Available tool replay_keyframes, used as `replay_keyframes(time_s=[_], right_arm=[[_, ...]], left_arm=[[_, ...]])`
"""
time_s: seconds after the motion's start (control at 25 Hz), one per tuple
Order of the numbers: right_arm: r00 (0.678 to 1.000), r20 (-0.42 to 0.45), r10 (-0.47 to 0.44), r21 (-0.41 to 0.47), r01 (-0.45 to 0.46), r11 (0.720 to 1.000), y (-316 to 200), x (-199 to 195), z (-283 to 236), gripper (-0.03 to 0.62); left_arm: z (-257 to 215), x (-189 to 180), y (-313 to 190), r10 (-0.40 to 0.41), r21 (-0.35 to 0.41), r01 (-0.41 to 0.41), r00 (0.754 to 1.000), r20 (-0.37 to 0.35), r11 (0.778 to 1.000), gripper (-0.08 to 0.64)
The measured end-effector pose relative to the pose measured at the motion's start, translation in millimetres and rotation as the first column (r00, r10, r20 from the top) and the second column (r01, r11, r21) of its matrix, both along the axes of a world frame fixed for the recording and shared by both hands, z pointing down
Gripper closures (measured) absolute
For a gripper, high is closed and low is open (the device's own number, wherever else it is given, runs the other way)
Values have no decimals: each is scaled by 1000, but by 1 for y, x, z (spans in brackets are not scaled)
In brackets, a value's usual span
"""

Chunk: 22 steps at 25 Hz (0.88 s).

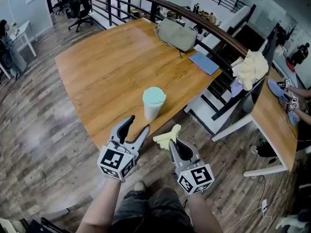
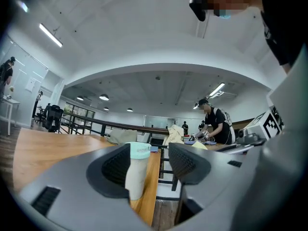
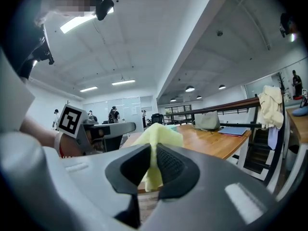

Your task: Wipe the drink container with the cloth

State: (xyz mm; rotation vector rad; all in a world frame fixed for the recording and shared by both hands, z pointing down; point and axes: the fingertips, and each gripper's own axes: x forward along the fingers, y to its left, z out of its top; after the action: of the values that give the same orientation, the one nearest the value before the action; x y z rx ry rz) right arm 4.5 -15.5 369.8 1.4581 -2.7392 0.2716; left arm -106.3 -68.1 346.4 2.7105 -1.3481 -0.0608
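A white drink container with a mint-green lid [image 1: 153, 103] stands upright near the front edge of the wooden table [image 1: 107, 67]. My left gripper [image 1: 137, 128] hovers just short of that edge, open, nothing between its jaws; in the left gripper view the container [image 2: 136, 173] shows through the gap, still some way off. My right gripper [image 1: 171, 141] is shut on a pale yellow cloth [image 1: 166, 136], held in the air off the table's edge, to the right of the container. In the right gripper view the cloth [image 3: 157, 150] is pinched between the dark pads.
A grey bag [image 1: 176, 34] and a blue notebook [image 1: 204, 62] lie at the table's far side by a dark railing [image 1: 204, 21]. A cream garment [image 1: 250, 68] hangs on the railing. A second table [image 1: 272, 120] stands at right, where another person's hands [image 1: 296, 103] work.
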Motion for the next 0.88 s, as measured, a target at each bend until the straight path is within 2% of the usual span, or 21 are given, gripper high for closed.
replay_keyframes(time_s=[0.08, 0.12, 0.24, 0.4, 0.56, 0.72, 0.88], right_arm=[[1000, -2, 3, -8, -3, 1000, -6, -3, 6, 549], [1000, -3, 6, -11, -6, 1000, -10, -3, 9, 549], [1000, -4, 10, -18, -10, 1000, -23, -2, 19, 549], [1000, -10, -6, -17, 5, 1000, -47, 1, 31, 549], [999, -7, -31, -28, 31, 999, -62, -2, 40, 549], [998, -20, -65, -34, 65, 997, -77, -4, 45, 549], [997, -10, -73, -49, 72, 996, -87, -7, 49, 549]], left_arm=[[2, 8, -17, 19, -8, -19, 1000, 4, 1000, 255], [3, 13, -26, 35, -13, -35, 999, 10, 999, 225], [10, 25, -52, 73, -32, -72, 997, 28, 997, 185], [15, 31, -87, 54, -41, -51, 997, 56, 998, 158], [25, 38, -104, 77, -70, -70, 992, 97, 995, 150], [27, 42, -118, 82, -79, -74, 992, 100, 994, 150], [30, 49, -123, 96, -69, -86, 982, 164, 994, 150]])
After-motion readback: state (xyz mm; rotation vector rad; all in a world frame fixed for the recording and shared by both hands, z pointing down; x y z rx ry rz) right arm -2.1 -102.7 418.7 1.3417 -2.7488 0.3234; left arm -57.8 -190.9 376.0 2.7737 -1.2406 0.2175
